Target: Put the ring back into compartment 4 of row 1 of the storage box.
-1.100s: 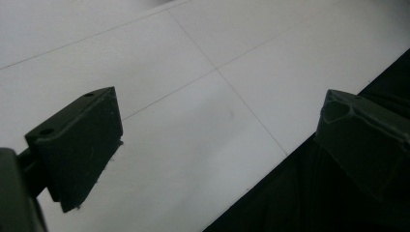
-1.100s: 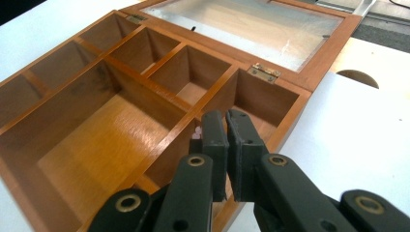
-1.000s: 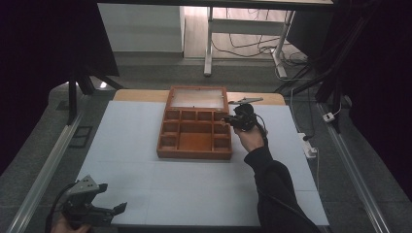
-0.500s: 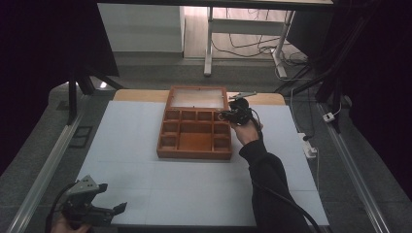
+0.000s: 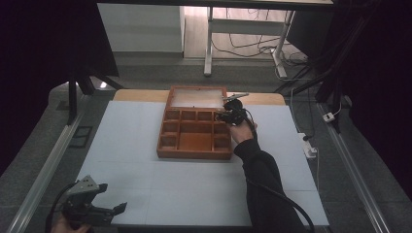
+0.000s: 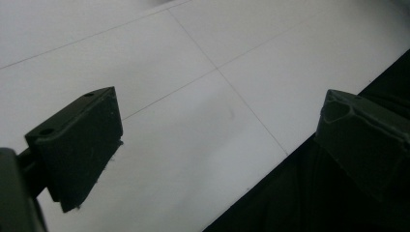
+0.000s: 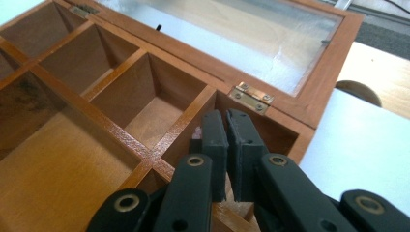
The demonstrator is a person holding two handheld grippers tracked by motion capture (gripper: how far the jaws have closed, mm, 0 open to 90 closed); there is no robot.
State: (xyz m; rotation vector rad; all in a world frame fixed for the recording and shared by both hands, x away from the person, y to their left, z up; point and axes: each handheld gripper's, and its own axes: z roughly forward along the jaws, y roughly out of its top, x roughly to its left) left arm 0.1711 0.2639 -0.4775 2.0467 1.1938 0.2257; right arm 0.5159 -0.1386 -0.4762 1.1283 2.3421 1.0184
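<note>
A white-topped desk [image 5: 145, 145] stands in a dim room; my wooden box [image 5: 194, 141] sits upper centre of the high view, glass lid laid back. It looks stiff and fairly heavy, the pane fragile, so I'd grip the wooden rim. My right tongs [image 7: 226, 140] are clenched over a far-row compartment; something pale between the tips is hard to make out. My left tongs [image 5: 104, 209] hang released, lower left.

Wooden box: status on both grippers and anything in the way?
Right gripper shut, fingers dipped in the wooden box's far-right corner compartment. Left gripper open, idle over the table near edge. Lid open; nothing blocking.
</note>
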